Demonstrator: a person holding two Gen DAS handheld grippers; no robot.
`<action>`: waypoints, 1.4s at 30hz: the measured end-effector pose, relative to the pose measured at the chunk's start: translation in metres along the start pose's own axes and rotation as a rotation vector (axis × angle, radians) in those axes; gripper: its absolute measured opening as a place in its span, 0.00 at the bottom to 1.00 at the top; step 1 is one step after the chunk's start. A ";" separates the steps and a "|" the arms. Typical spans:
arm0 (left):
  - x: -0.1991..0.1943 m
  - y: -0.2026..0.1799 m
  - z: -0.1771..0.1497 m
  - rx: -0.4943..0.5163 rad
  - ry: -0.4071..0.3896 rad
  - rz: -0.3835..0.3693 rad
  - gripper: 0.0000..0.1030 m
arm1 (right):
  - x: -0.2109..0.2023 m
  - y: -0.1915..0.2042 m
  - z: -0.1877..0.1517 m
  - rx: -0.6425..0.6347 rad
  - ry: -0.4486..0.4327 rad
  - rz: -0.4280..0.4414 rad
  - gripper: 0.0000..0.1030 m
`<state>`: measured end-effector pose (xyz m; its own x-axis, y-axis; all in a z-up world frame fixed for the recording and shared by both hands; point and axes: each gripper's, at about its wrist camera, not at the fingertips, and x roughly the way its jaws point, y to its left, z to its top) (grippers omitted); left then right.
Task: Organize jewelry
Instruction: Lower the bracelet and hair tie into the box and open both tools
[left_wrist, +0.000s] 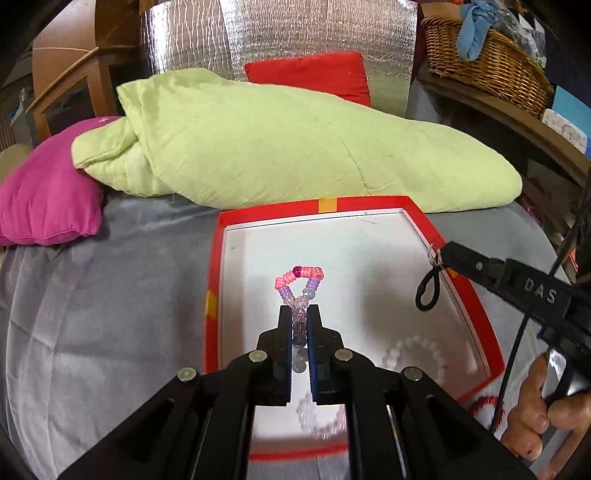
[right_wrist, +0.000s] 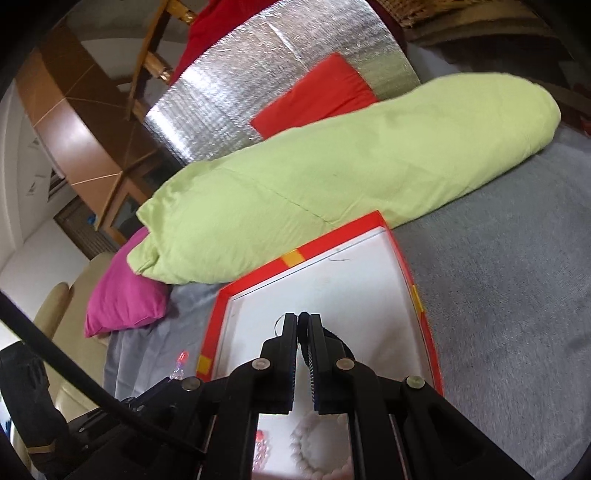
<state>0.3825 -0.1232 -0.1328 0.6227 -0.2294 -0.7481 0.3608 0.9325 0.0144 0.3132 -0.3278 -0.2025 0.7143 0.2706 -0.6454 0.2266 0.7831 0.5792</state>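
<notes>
Left gripper (left_wrist: 299, 314) clamped on a pink-purple beaded bracelet (left_wrist: 301, 284), carried over the red box (left_wrist: 212, 258) for dropping in. White bead bracelet (left_wrist: 417, 354) already lies inside. At right, right gripper (left_wrist: 443, 253) pinches a black cord loop with ring (left_wrist: 428, 291) above the box's right edge.

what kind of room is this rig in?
Probably a bedroom: a bed with a grey sheet, a rolled green quilt and a pink pillow, plus a wicker basket on a shelf.
</notes>
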 end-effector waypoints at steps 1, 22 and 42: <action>0.005 -0.002 0.003 0.002 0.007 -0.002 0.08 | 0.002 -0.001 0.001 0.002 0.003 -0.002 0.07; 0.049 -0.025 -0.002 0.032 0.129 -0.006 0.27 | 0.010 -0.025 0.007 0.104 0.053 -0.021 0.11; -0.075 -0.006 -0.065 -0.103 0.013 0.025 0.50 | -0.036 -0.020 0.011 0.064 0.007 -0.013 0.51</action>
<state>0.2884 -0.0933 -0.1196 0.6216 -0.2025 -0.7567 0.2712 0.9619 -0.0347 0.2900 -0.3593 -0.1853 0.7067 0.2644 -0.6562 0.2781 0.7490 0.6014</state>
